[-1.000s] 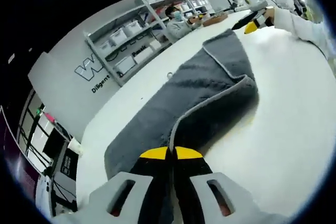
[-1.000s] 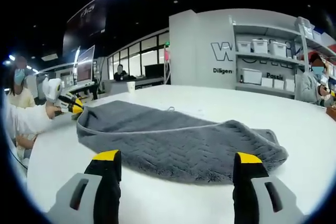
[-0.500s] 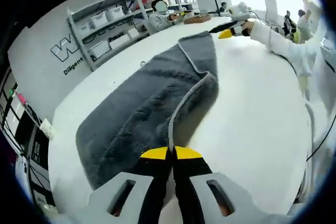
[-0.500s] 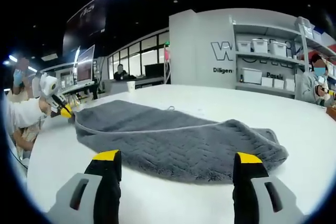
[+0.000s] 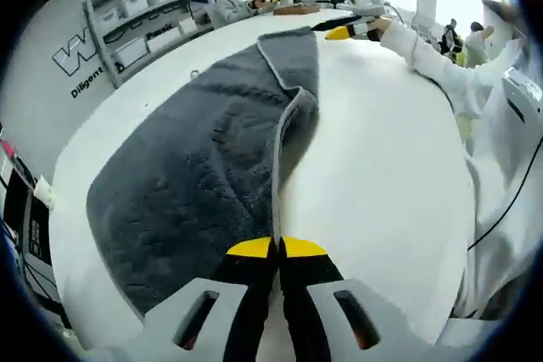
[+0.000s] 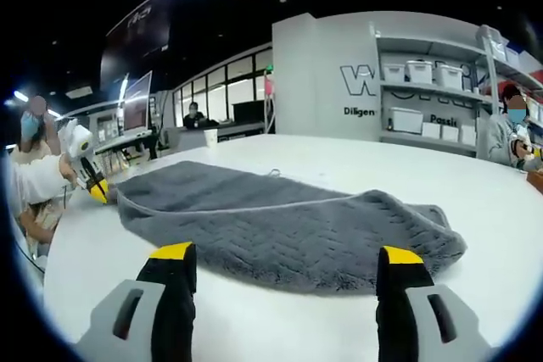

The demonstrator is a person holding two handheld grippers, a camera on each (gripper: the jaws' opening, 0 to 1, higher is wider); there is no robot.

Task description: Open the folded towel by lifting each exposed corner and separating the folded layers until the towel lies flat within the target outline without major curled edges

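The left gripper (image 5: pixel 277 247) is pinching the piped corner of the grey plush towel (image 5: pixel 195 167) lying on the white table (image 5: pixel 382 175), apparently peeling the top layer open, while the right gripper (image 6: pixel 287 253) is hovering spread, needing next to secure the far end.

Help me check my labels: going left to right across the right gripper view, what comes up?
Left tongs pinching the towel corner → grey towel on the white table → shelf of bins → a seated person.
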